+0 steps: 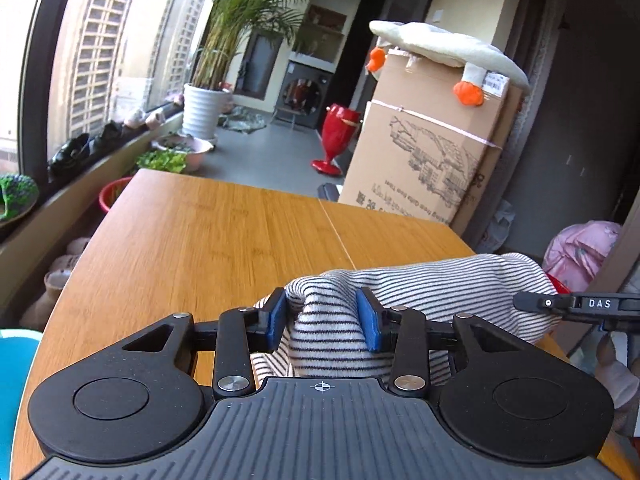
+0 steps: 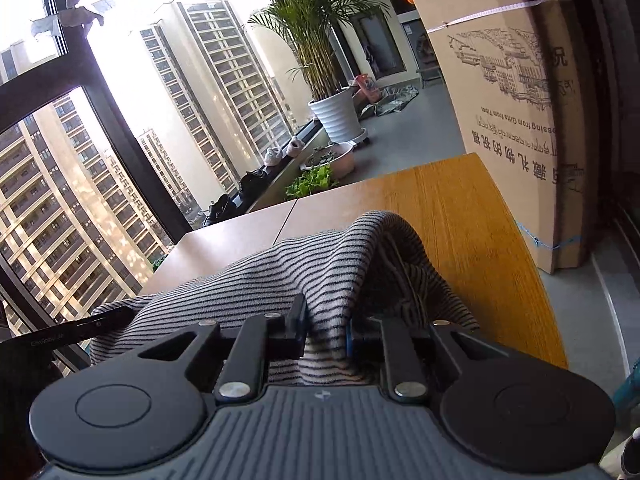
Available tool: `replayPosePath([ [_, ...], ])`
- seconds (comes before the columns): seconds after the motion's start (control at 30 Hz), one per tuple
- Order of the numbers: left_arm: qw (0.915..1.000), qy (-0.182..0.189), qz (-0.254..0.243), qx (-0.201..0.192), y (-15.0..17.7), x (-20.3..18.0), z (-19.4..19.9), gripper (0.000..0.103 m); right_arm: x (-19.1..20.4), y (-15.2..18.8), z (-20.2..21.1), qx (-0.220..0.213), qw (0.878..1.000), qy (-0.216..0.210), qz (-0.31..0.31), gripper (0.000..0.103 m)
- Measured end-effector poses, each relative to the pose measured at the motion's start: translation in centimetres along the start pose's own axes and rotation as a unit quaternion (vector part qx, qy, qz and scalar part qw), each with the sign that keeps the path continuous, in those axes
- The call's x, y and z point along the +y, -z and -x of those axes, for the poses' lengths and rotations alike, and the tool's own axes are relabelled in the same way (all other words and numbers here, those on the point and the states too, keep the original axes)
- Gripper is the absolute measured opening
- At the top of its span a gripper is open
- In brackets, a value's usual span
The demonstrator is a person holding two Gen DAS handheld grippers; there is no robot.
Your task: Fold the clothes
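A black-and-white striped garment (image 1: 432, 284) is held up over the near edge of the wooden table (image 1: 224, 232). My left gripper (image 1: 325, 322) is shut on a bunched fold of it between its blue pads (image 1: 370, 322). My right gripper (image 2: 325, 330) is shut on another fold of the same garment (image 2: 280, 268), which drapes between the two. The right gripper's tip shows at the right edge of the left wrist view (image 1: 576, 305). The left gripper's tip shows at the left in the right wrist view (image 2: 88, 326). The garment's lower part is hidden below the grippers.
A large cardboard box (image 1: 436, 152) with a plush goose (image 1: 448, 50) on top stands past the table's far right. A potted palm (image 1: 208, 92), a red stool (image 1: 338, 136), bowls of greens (image 1: 168, 158) and shoes line the window side. A pink bag (image 1: 580, 248) sits at the right.
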State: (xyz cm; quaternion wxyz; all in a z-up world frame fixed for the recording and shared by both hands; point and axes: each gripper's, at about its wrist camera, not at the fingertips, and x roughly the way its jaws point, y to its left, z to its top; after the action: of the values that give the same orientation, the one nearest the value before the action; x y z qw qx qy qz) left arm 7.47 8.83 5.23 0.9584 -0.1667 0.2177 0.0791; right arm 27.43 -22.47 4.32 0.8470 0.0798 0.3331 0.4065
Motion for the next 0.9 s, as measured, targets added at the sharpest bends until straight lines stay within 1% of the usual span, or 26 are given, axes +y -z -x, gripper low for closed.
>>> replayPosePath([
  [0.07, 0.9999, 0.011, 0.003, 0.004, 1.1, -1.0, 1.2, 0.046, -0.5, 0.7, 0.8, -0.006, 1.0, 0.005, -0.007, 0.016],
  [0.17, 0.9992, 0.021, 0.026, 0.02, 1.7, -1.3, 1.9, 0.052, -0.7, 0.8, 1.3, -0.012, 1.0, 0.015, -0.003, 0.018],
  [0.2, 0.9989, 0.02, 0.037, 0.022, 1.7, -1.4, 2.1, 0.056, -0.6, 0.9, 1.4, -0.014, 1.0, 0.021, 0.006, 0.018],
  [0.23, 0.9979, 0.011, 0.058, 0.025, 1.7, -1.4, 2.4, 0.068, -0.3, 1.1, 1.5, -0.016, 0.999, 0.028, 0.018, 0.019],
  [0.27, 0.9967, 0.002, 0.077, 0.026, 1.8, -1.2, 2.6, 0.075, 0.0, 1.3, 1.6, -0.019, 0.999, 0.035, 0.027, 0.019],
  [0.3, 0.9951, -0.001, 0.096, 0.026, 2.0, -1.0, 3.0, 0.078, 0.2, 1.6, 1.6, -0.021, 0.999, 0.041, 0.029, 0.019],
  [0.33, 0.9932, 0.003, 0.114, 0.025, 2.3, -0.7, 3.7, 0.078, 0.4, 1.9, 1.6, -0.022, 0.998, 0.045, 0.025, 0.02],
  [0.4, 0.992, 0.018, 0.123, 0.023, 2.6, -0.6, 5.0, 0.077, 0.8, 2.5, 1.8, -0.025, 0.998, 0.054, 0.028, 0.02],
  [0.47, 0.9924, 0.042, 0.111, 0.031, 2.6, -1.0, 6.1, 0.077, 0.9, 2.7, 1.9, -0.028, 0.997, 0.058, 0.033, 0.02],
  [0.53, 0.9894, 0.082, 0.108, 0.051, 2.9, -1.3, 6.5, 0.077, 1.0, 2.6, 1.9, -0.028, 0.997, 0.058, 0.035, 0.02],
  [0.6, 0.9877, 0.098, 0.102, 0.066, 3.3, -1.6, 5.8, 0.077, 0.9, 2.3, 1.6, -0.028, 0.998, 0.054, 0.033, 0.02],
  [0.63, 0.9875, 0.098, 0.098, 0.074, 3.7, -1.7, 5.2, 0.077, 1.0, 2.1, 1.6, -0.029, 0.998, 0.053, 0.031, 0.021],
  [0.73, 0.9849, 0.091, 0.114, 0.093, 4.6, -0.9, 3.4, 0.08, 1.5, 1.7, 1.6, -0.031, 0.998, 0.053, 0.031, 0.02],
  [0.8, 0.9846, 0.083, 0.123, 0.093, 4.7, 0.0, 2.8, 0.079, 1.7, 1.7, 1.9, -0.029, 0.998, 0.05, 0.029, 0.02],
  [0.87, 0.9887, 0.045, 0.112, 0.09, 4.4, 1.1, 2.1, 0.077, 1.7, 1.7, 2.1, -0.025, 0.998, 0.045, 0.024, 0.02],
  [0.9, 0.99, 0.034, 0.106, 0.086, 3.9, 1.5, 1.7, 0.078, 1.8, 1.8, 2.1, -0.023, 0.999, 0.041, 0.021, 0.02],
])
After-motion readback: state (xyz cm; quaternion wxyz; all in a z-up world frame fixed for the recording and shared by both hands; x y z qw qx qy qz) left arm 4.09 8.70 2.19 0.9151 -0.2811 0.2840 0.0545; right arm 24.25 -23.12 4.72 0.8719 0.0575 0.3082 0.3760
